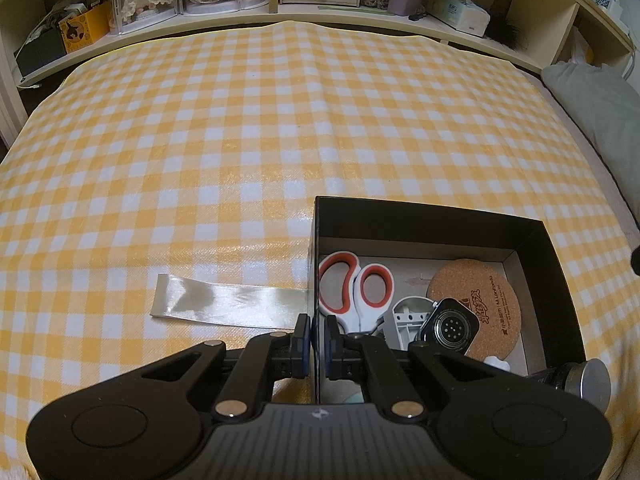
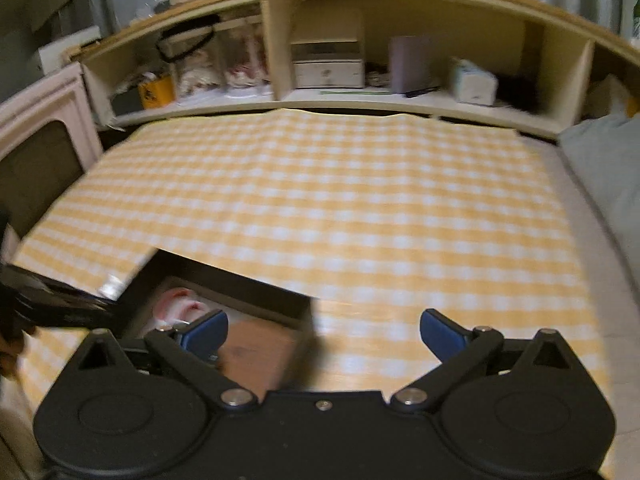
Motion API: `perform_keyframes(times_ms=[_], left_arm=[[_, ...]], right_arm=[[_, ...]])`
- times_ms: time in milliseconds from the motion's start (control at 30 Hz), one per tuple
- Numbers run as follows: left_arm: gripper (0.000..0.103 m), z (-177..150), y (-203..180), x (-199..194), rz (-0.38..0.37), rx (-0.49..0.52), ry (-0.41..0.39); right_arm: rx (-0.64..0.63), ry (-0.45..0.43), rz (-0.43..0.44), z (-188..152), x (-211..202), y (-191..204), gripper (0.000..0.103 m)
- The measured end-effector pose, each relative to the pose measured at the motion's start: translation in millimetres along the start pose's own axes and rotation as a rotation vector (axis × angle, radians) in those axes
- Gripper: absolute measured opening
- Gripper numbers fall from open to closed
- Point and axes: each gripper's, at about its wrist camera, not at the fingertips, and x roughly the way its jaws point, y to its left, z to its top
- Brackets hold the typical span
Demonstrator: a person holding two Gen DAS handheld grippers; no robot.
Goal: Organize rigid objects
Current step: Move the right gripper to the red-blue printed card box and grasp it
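On the round cork coaster [image 1: 474, 304], orange characters and the word "M.LonPanda" can be read; smaller print is illegible. The coaster lies in the black box [image 1: 432, 216] on the checked cloth [image 1: 240, 140], partly covered by a smartwatch [image 1: 450, 326], beside red-and-white scissors [image 1: 356, 284]. The box's near part is hidden. The left gripper [image 1: 318, 344] is angled downward, jaws clamped on the box's left wall. The right gripper [image 2: 322, 330], blurred, is held with jaws wide, nothing between them.
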Motion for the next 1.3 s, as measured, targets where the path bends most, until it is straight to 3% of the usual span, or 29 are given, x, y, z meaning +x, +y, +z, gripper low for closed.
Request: perform_keyframes(times_ms=[233, 400, 600, 767, 933, 1200, 1300], left_arm=[[0.005, 1, -1, 0, 0.000, -0.001, 0.000], [0.008, 1, 0, 0, 0.006, -0.002, 0.000], [0.009, 4, 9, 0, 0.011, -0.009, 0.001], [0.010, 4, 9, 0, 0.008, -0.014, 0.002], [0.011, 3, 6, 0, 0.010, -0.013, 0.001], [0.011, 8, 21, -8, 0.007, -0.020, -0.008], [0.011, 7, 18, -8, 0.005, -0.023, -0.008]], right_arm=[[-0.158, 0.015, -0.082, -23, -5, -33, 0.103], [-0.263, 0.089, -0.001, -49, -1, -36, 0.103], [-0.441, 0.188, 0.130, -79, 22, -6, 0.103], [-0.552, 0.230, 0.144, -97, 42, 17, 0.103], [-0.474, 0.218, 0.113, -94, 55, 10, 0.103], [-0.238, 0.213, -0.099, -83, 73, -40, 0.103], [-0.163, 0.208, -0.023, -80, 68, -49, 0.103]])
